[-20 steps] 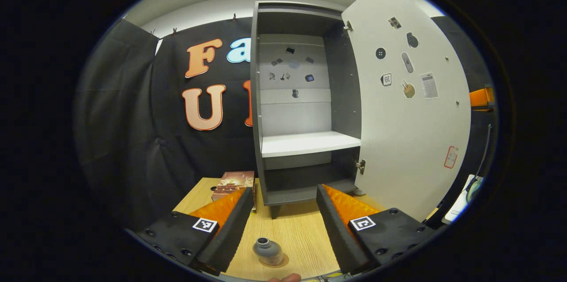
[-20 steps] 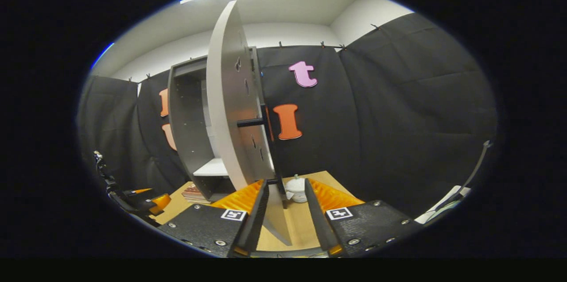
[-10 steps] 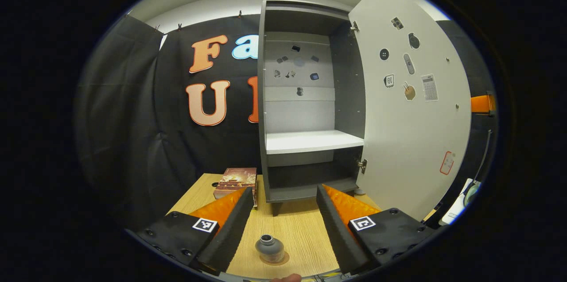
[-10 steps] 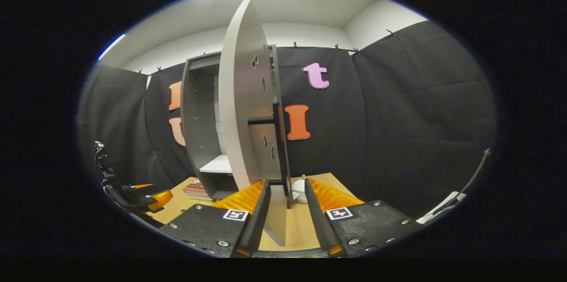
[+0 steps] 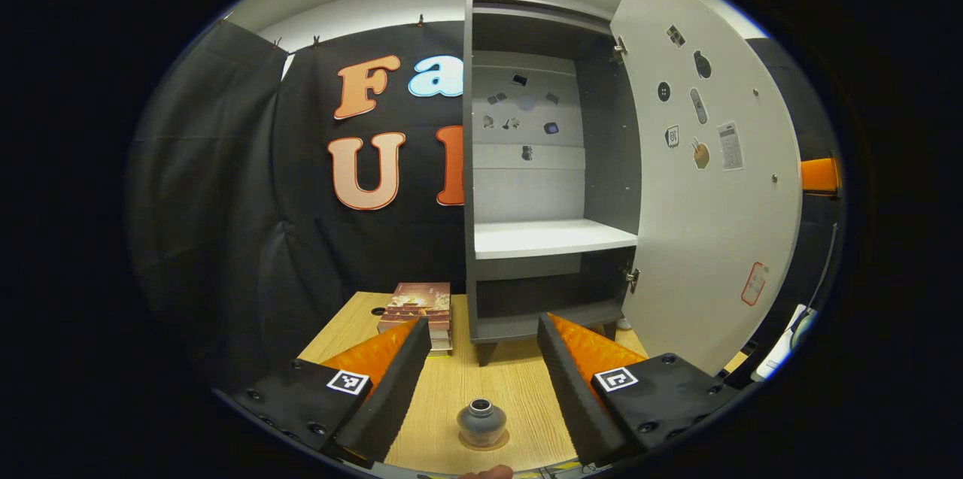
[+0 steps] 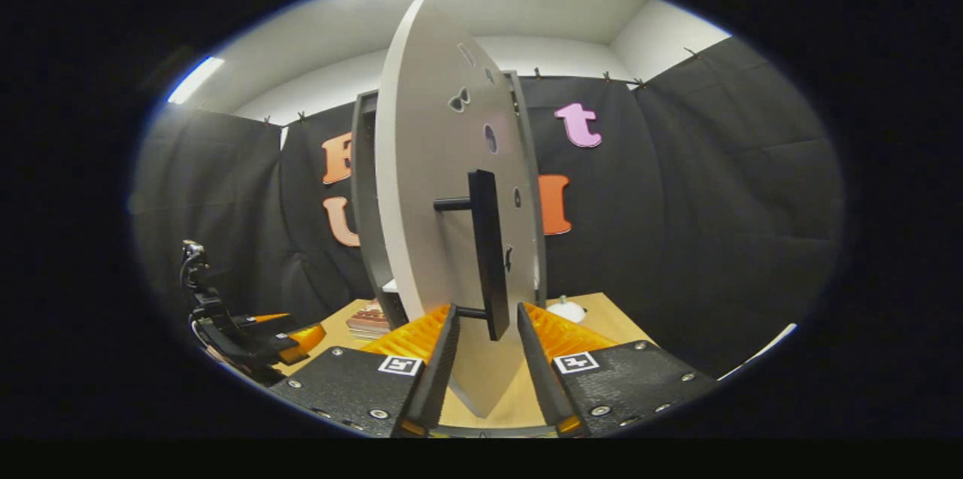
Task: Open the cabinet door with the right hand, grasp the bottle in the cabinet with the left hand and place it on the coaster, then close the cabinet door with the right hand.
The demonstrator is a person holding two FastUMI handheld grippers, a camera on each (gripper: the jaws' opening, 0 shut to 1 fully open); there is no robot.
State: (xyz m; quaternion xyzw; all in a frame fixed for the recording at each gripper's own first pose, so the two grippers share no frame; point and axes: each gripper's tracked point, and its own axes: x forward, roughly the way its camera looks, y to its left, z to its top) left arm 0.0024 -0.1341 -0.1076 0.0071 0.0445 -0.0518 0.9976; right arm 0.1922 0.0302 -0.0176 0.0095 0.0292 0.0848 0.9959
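A small grey bottle (image 5: pixel 481 422) stands upright on a round coaster (image 5: pixel 502 440) near the front of the wooden table (image 5: pixel 444 396). My left gripper (image 5: pixel 483 321) hovers above and behind it, open, holding nothing. The grey cabinet (image 5: pixel 545 238) stands open behind, its white shelf bare, its pale door (image 5: pixel 707 238) swung out to the right. In the right gripper view the door (image 6: pixel 429 163) shows nearly edge-on. The lower end of its black bar handle (image 6: pixel 485 253) sits between the fingers of my right gripper (image 6: pixel 485 307), with a little space on both sides. My left gripper (image 6: pixel 278 332) shows at far left.
A stack of books (image 5: pixel 421 302) lies on the table left of the cabinet's foot. A small white object (image 6: pixel 566 308) rests on the table beyond the door. Black cloth walls close in the booth behind and to both sides.
The door has swung round with my right gripper, so more of its outer face and handle shows. The left gripper view has shifted left. The bottle stays on the coaster.
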